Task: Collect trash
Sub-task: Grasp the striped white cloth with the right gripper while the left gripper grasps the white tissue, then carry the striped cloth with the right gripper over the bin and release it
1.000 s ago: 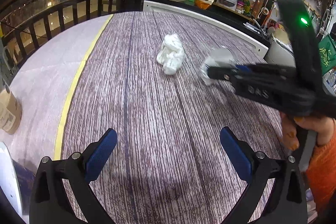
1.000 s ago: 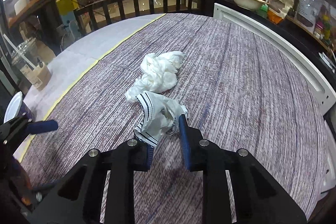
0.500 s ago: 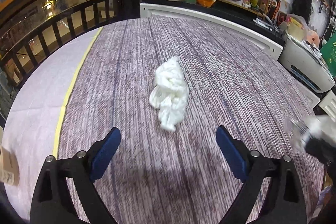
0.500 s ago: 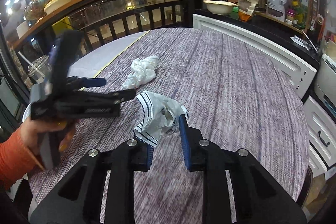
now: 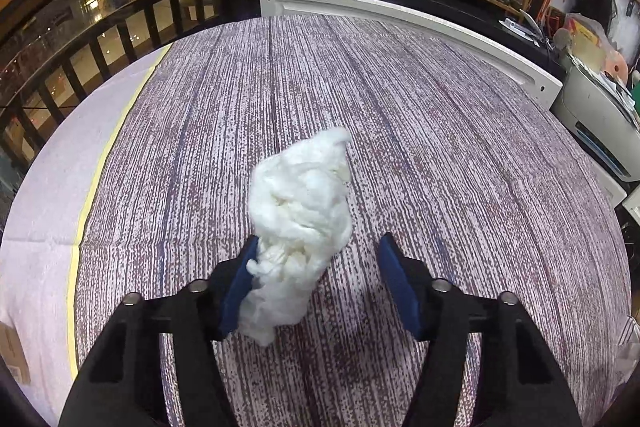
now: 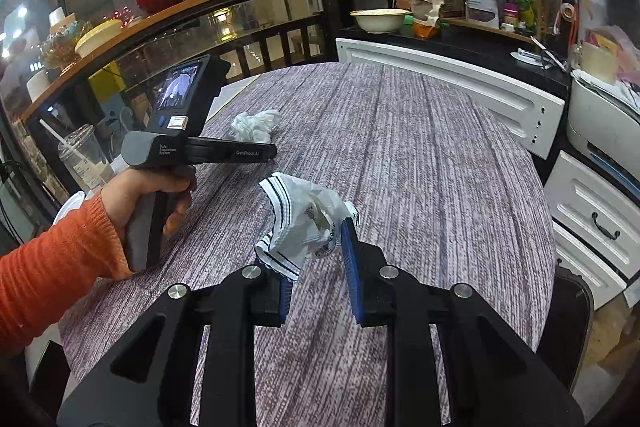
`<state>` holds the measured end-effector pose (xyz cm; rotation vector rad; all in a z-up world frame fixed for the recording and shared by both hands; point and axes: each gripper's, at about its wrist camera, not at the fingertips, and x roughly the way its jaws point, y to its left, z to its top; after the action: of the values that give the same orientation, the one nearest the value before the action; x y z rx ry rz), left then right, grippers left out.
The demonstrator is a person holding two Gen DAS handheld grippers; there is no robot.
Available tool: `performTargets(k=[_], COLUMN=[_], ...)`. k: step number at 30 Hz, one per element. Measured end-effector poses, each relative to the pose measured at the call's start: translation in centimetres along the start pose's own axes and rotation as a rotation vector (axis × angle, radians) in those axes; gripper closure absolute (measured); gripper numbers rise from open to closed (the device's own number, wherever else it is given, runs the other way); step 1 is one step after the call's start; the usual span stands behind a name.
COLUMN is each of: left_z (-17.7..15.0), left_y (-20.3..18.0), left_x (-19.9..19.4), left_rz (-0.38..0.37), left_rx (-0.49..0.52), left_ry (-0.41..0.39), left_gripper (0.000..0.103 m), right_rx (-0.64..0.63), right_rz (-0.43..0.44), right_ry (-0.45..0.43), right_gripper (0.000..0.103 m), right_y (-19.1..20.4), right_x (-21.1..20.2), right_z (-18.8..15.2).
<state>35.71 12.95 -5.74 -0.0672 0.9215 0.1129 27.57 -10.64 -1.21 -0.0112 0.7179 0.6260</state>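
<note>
A crumpled white tissue (image 5: pixel 300 211) lies on the purple-streaked table (image 5: pixel 400 107). My left gripper (image 5: pixel 319 243) straddles it with its jaws closing. The left pad (image 5: pixel 240 283) touches the tissue, and a gap remains at the right pad (image 5: pixel 400 283). In the right wrist view the same left gripper (image 6: pixel 272 151) reaches the tissue (image 6: pixel 256 125), held by a hand with an orange sleeve (image 6: pixel 48 267). My right gripper (image 6: pixel 312 231) is shut on a crumpled white wrapper with dark stripes (image 6: pixel 304 219), held above the table (image 6: pixel 420 167).
A plastic cup with a straw (image 6: pixel 84 163) stands off the table's left edge. A white cabinet panel (image 6: pixel 460 87) borders the far side, with drawers (image 6: pixel 592 215) and a printer (image 5: pixel 596 123) to the right. A dark railing (image 5: pixel 100 39) runs along the left.
My left gripper moved forward over the tissue and its jaws narrowed around it. My right gripper carried the striped wrapper back to the right and left the left wrist view.
</note>
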Motion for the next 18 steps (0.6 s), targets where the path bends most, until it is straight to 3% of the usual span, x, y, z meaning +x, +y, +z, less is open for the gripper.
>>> performTargets(k=[1,3,6,18], left_z=[0.1,0.3,0.2,-2.9], left_y=[0.1,0.2,0.3,-1.6], left_x=[-0.1,-0.2,-0.7,-5.7], left_rz=[-0.003,-0.009,-0.021,-0.118], left_rx=[-0.006,-0.017,-0.032,-0.017], left_ry=[-0.001,-0.003,-0.024,-0.131], left_gripper=[0.052,0.069,0.077,0.079], right_rx=[0.002,0.016,0.040,0.094], right_rz=[-0.003,-0.007,-0.005,-0.005], right_ry=[-0.002,-0.008,-0.016,-0.037], right_gripper=[0.080,0.080,0.080,0.080], right_y=[0.0,-0.3,-0.8,-2.1], right_x=[-0.3,-0.7,-1.0,-2.6], right_z=[-0.3,-0.4,-0.7,-2.3])
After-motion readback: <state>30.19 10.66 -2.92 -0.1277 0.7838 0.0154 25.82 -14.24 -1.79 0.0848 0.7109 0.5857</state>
